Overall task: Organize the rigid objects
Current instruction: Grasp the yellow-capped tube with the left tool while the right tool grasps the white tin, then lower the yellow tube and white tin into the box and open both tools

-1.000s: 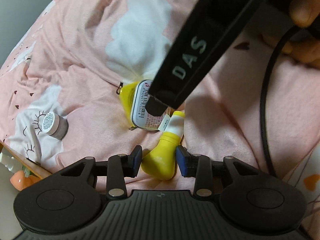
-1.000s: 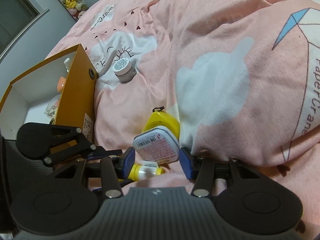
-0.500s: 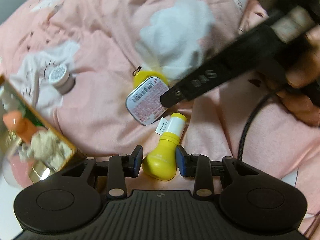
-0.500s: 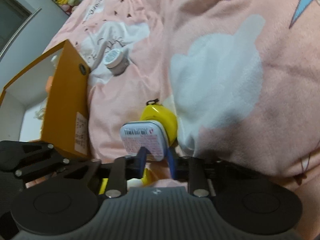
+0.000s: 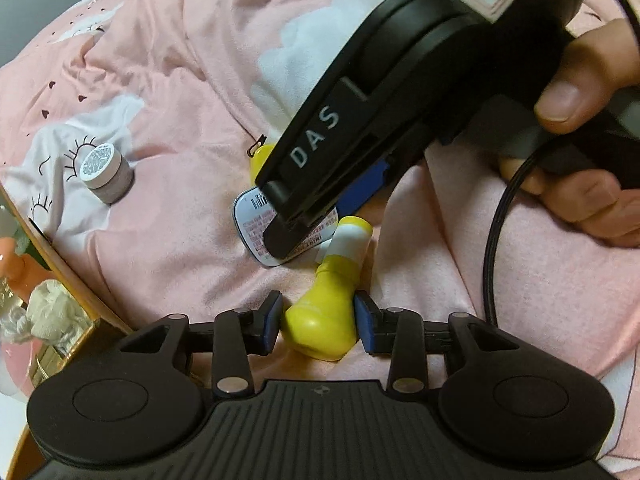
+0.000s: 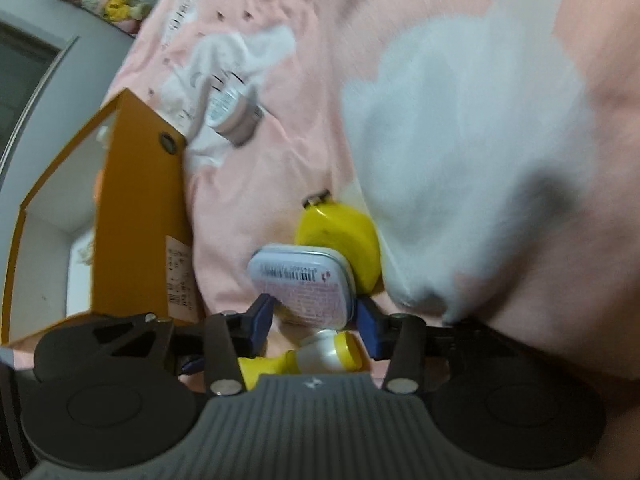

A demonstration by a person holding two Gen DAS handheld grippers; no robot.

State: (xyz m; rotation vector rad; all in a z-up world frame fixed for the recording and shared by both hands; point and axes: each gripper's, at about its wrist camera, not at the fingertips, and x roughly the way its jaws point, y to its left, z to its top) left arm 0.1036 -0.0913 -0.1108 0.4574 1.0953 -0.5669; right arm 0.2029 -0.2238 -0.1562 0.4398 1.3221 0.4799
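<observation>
A yellow bottle [image 5: 320, 320] with a white-and-yellow cap lies on the pink bedspread. My left gripper [image 5: 318, 322] has a blue pad touching each side of its fat end, and its jaws are opening slightly. Just beyond lies a flat white tin [image 6: 304, 284] with its printed label facing up. My right gripper [image 6: 314, 322] points down over it. Those jaws are opening, with the tin between the pads and not pinched. In the left wrist view, one black finger of the right gripper [image 5: 308, 220] covers most of the tin [image 5: 250, 216].
A yellow round case [image 6: 340, 232] with a clip sits behind the tin. A small lidded jar [image 5: 106, 172] stands farther left. An open orange box [image 6: 136, 220] holding small figures stands at the left. A person's hand [image 5: 580, 80] and a black cable [image 5: 496, 240] are at right.
The right gripper's jaws closed narrowly short of the tin, then spread again around it as the gripper sank closer. The left gripper rolled but stayed around the yellow bottle.
</observation>
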